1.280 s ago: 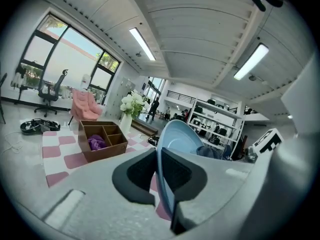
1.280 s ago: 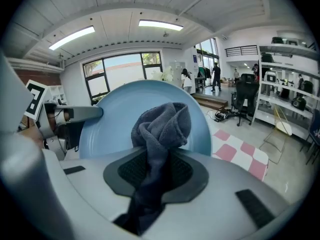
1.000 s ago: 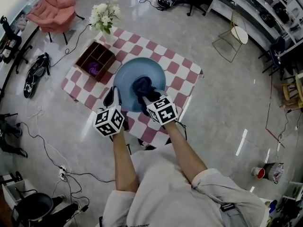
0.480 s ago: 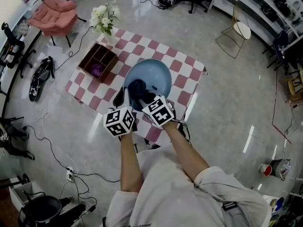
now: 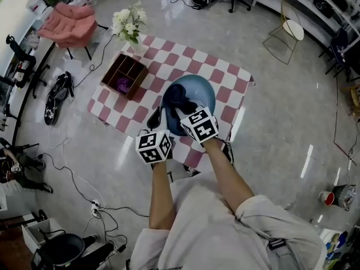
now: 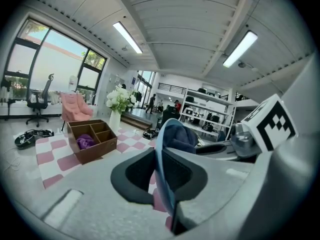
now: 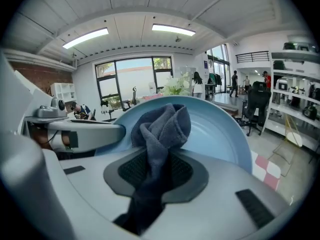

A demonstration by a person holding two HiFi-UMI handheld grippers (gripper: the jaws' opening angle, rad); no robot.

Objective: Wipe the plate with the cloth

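A light blue plate [image 5: 198,94] is held up above the checkered cloth-covered table [image 5: 169,66]. My left gripper [image 5: 159,118] is shut on its near-left rim, and the plate [image 6: 165,164] shows edge-on between the jaws in the left gripper view. My right gripper [image 5: 181,111] is shut on a dark blue cloth [image 5: 179,95], which is bunched against the plate's inner face. In the right gripper view the cloth [image 7: 161,134] stands up from the jaws in front of the plate [image 7: 220,134].
A wooden divided box [image 5: 125,75] with a purple item sits at the table's left. A vase of white flowers [image 5: 128,22] stands at the far left corner. A pink armchair [image 5: 68,22], cables and a gold side table [image 5: 286,37] are on the floor around.
Both grippers, the plate and the cloth have shifted right and slightly nearer in the head view. The grips are unchanged.
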